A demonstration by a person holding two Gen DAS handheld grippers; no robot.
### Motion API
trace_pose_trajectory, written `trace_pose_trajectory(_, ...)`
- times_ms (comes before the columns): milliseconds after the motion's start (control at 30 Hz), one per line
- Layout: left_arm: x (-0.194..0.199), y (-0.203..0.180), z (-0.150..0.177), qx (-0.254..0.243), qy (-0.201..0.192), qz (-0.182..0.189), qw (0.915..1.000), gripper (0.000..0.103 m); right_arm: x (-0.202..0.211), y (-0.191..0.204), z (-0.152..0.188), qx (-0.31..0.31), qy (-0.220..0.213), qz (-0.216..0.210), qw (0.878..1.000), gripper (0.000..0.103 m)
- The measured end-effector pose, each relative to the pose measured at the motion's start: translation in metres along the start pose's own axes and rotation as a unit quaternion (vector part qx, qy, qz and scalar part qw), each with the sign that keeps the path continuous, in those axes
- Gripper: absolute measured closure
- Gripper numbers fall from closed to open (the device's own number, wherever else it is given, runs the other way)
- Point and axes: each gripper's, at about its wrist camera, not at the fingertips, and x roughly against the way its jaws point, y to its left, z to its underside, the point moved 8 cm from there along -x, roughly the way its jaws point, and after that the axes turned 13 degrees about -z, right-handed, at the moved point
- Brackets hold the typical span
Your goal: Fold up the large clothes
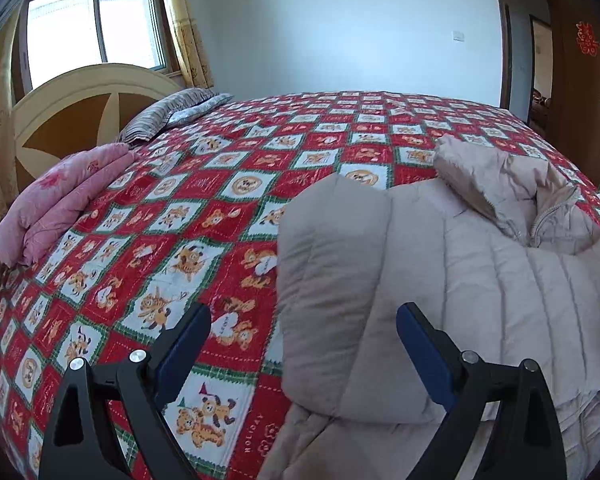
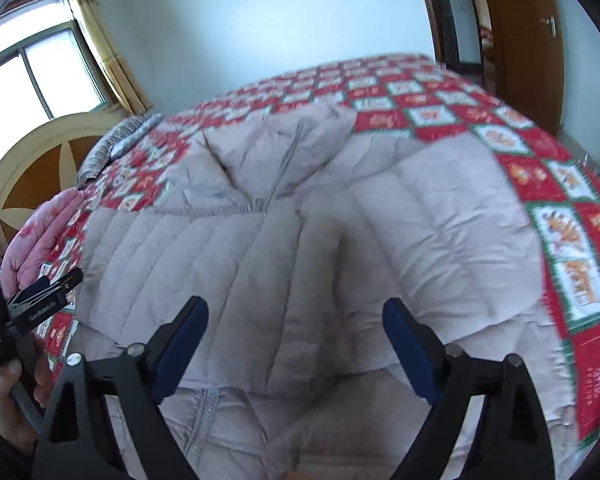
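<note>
**Q:** Left to right, what is on the bed?

**A:** Far left, a folded pink quilt (image 1: 60, 204) by the headboard (image 1: 84, 116), with a striped pillow (image 1: 172, 114) behind it. The red teddy-bear bedspread (image 1: 180, 220) covers the bed. Toward the right lies the task item, a beige padded jacket (image 1: 480, 280), collar and zipper facing the far side, hem toward me at the near edge of the bed. Its left sleeve (image 1: 332, 280) is folded in over the body, lying as a thick band.

**Q:** State of your tongs?

**A:** Left tongs (image 1: 304, 344): released, pads wide apart, nothing pinched; the folded sleeve's lower end sits between them in view but untouched, as far as I can tell. Right tongs (image 2: 296, 344): also released, hovering over the lower middle of the jacket, no cloth between the pads. In the right view, my left hand (image 2: 16, 380) shows at the frame's left edge holding its tool.

**Q:** Which step is in hand?

**A:** My judgement: the sleeves look tucked in, though the right side is blurred and I cannot confirm that sleeve. Side folds are about done; the lengthwise fold is not yet made.

**Q:** What does the next move call for?

**A:** Probably both tongs down to the hem, one at each corner, clenching through the thick padding, then lifting and carrying the hem toward the collar. The fill is bulky and slippery, so a deep bite is needed or the layers may slide.
</note>
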Motion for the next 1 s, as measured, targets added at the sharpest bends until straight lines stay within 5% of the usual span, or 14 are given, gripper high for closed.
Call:
trace_pose_trajectory(33,-0.003,0.005,0.001,0.001,0.002,-0.004,1.0,0.009,-0.007,-0.003,0.002,-0.004,0.011,0.002,1.0,0.041)
trace_pose_trajectory(67,-0.005,0.01,0.001,0.002,0.003,-0.007,1.0,0.009,-0.012,-0.006,0.004,-0.004,0.024,0.007,1.0,0.084)
trace_pose_trajectory(267,-0.016,0.039,-0.01,0.033,0.005,-0.023,0.9992,0.009,0.022,-0.023,0.014,0.005,0.006,0.041,0.999,0.096)
trace_pose_trajectory(533,-0.012,0.016,-0.016,0.033,0.006,-0.006,0.9994,0.009,0.033,-0.03,0.011,0.019,0.013,0.06,0.998,0.09)
trace_pose_trajectory(567,-0.009,0.01,-0.018,0.025,0.0,-0.006,0.9997,0.009,0.036,-0.03,0.008,0.027,0.006,0.082,0.996,0.065)
trace_pose_trajectory(600,-0.005,0.003,-0.022,0.02,-0.007,-0.004,0.9998,0.009,0.041,-0.029,0.004,0.032,-0.003,0.104,0.994,0.02)
trace_pose_trajectory(633,-0.001,-0.003,-0.026,0.017,-0.015,0.0,0.9998,0.009,0.049,-0.027,0.0,0.032,-0.021,0.117,0.992,0.009)
trace_pose_trajectory(733,0.004,-0.031,-0.038,-0.006,-0.027,0.027,0.9993,0.009,0.07,-0.012,-0.018,0.036,-0.081,0.131,0.987,0.021)
trace_pose_trajectory(867,-0.019,-0.065,-0.035,-0.041,-0.008,0.023,0.9989,0.009,0.038,0.012,-0.023,0.052,-0.047,0.082,0.994,0.031)
trace_pose_trajectory(1000,-0.046,-0.083,-0.013,-0.06,0.026,0.012,0.9978,0.009,-0.007,0.007,-0.015,0.054,-0.012,0.083,0.995,0.031)
